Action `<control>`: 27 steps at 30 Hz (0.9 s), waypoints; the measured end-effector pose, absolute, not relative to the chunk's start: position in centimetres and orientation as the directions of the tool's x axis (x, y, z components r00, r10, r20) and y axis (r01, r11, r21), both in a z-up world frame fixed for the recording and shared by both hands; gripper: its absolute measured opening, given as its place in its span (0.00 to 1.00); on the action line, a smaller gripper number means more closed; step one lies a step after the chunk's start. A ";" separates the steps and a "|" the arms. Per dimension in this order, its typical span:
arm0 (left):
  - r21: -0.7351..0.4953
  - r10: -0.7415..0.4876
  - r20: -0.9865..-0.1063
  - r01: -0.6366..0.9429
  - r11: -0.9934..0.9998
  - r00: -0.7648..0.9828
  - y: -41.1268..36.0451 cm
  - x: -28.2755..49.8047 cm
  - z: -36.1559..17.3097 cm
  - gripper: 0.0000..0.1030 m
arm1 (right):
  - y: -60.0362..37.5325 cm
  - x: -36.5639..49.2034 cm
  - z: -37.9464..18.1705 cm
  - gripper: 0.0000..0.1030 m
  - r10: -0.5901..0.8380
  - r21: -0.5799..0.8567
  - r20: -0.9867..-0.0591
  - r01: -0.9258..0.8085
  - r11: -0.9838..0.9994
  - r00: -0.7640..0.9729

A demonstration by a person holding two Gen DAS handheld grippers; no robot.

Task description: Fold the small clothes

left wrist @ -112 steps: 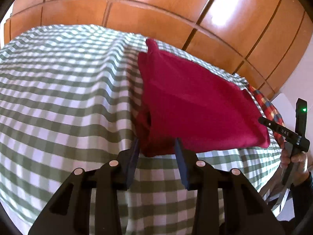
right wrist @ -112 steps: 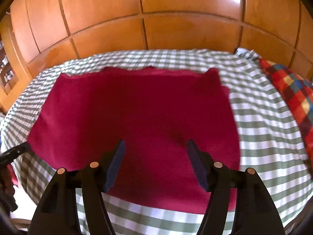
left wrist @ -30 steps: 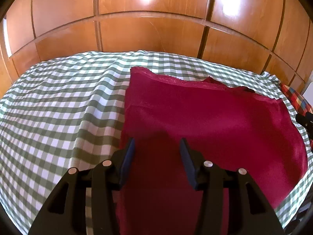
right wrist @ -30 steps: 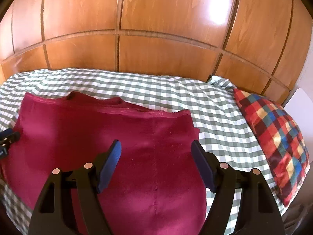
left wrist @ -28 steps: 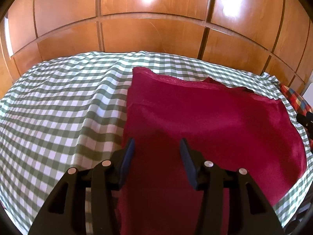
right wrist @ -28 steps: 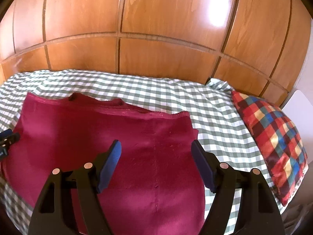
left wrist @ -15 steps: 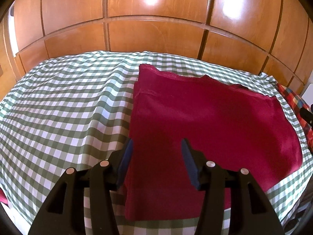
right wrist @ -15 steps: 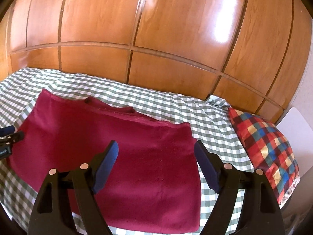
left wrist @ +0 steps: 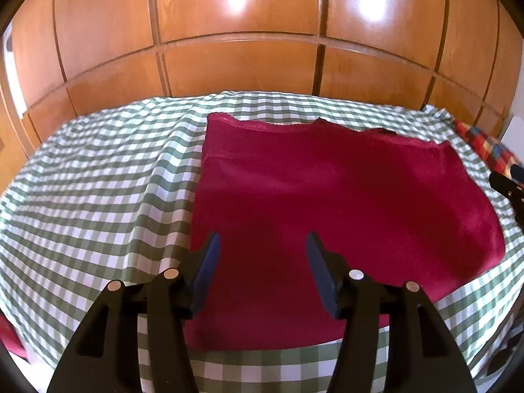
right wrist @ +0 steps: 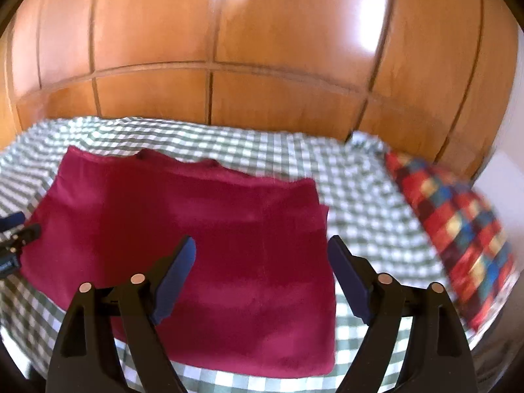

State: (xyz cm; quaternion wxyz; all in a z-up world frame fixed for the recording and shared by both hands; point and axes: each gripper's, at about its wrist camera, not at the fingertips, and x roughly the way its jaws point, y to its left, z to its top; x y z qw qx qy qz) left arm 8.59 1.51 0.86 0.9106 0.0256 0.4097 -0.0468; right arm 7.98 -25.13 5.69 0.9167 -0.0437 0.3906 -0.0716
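Note:
A dark red garment lies folded flat as a rectangle on the green-and-white checked bedspread. It also shows in the right wrist view. My left gripper is open and empty, raised above the garment's near left part. My right gripper is open and empty, raised above the garment's near right part. Each gripper shows at the edge of the other's view: the right one and the left one.
A wooden panelled wardrobe rises behind the bed. A red, blue and yellow checked pillow lies on the right end of the bed. The bedspread is wrinkled to the left of the garment.
Both grippers have pulled back and up from the garment, so more of the bed shows. The garment lies still, released. The right view is blurred by motion.

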 end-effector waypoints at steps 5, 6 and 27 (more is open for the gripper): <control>0.064 -0.021 -0.726 0.097 0.993 0.687 -0.2 8.4 2.4 0.58 | -31.1 7.4 3.3 0.81 -0.032 0.109 -0.785 0.189 0.976 0.618; 0.072 -0.016 -0.719 0.098 0.993 0.695 -0.6 8.3 2.8 0.59 | -32.5 7.2 2.8 0.81 -0.005 0.156 -0.792 0.211 0.965 0.611; 0.133 -0.009 -0.712 0.147 0.980 0.702 -3.3 8.5 3.2 0.60 | -41.0 8.5 -3.5 0.83 0.374 0.594 -0.703 0.210 0.776 0.605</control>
